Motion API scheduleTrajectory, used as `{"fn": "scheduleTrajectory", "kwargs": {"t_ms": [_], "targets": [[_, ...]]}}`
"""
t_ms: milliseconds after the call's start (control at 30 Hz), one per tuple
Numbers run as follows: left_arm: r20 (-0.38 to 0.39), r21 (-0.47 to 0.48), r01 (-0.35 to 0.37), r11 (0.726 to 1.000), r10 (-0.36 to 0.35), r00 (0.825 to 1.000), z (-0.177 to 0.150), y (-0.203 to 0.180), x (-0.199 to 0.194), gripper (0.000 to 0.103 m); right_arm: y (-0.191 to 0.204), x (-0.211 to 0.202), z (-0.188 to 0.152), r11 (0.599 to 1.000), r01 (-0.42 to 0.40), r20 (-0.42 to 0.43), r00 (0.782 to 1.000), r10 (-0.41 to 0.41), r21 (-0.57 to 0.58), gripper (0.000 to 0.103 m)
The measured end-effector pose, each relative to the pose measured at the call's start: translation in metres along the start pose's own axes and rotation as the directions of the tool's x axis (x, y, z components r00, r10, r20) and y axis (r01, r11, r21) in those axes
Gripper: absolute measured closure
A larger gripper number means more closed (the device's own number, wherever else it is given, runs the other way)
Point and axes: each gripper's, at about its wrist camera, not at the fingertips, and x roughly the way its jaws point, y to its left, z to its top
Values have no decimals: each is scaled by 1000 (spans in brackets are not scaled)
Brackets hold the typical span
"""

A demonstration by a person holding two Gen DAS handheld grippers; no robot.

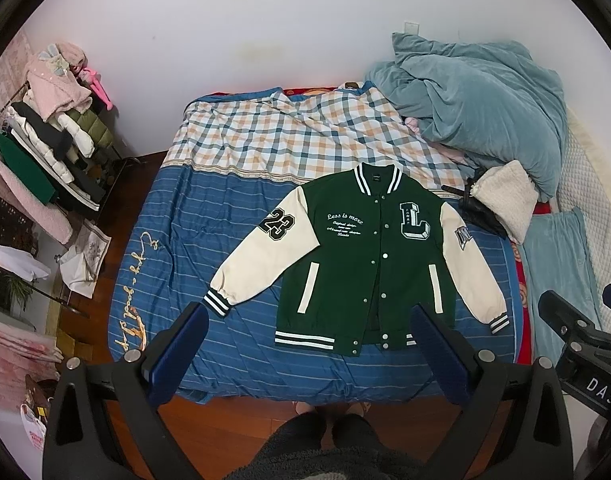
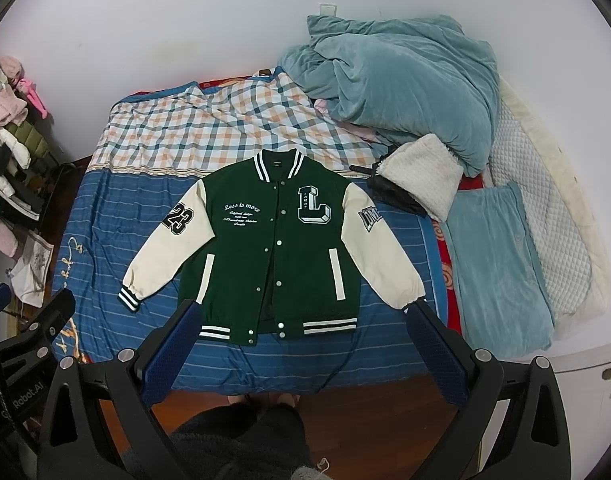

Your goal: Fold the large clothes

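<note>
A plain white wall (image 1: pixel 265 20) is seen at the far side. A bed (image 1: pixel 177 220) with blue striped and checked covers is set on a dark wooden floor (image 1: pixel 233 412). Clothes are piled on a rack (image 1: pixel 45 148) at the left.

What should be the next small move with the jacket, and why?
Probably lower the left claw to the cuff of the "23" sleeve and grip it, to fold that sleeve across the chest. The jacket lies flat, face up, on the bed with both sleeves spread out; both claws are open, above it, holding nothing.
</note>
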Motion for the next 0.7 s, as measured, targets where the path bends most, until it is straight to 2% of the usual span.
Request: {"fn": "scheduleTrajectory", "kwargs": {"t_ms": [700], "targets": [[4,0,-1,1000,1,1000,17,-4,-7,0,6,-2,0,1000,0,1,1000,0,0,0]]}}
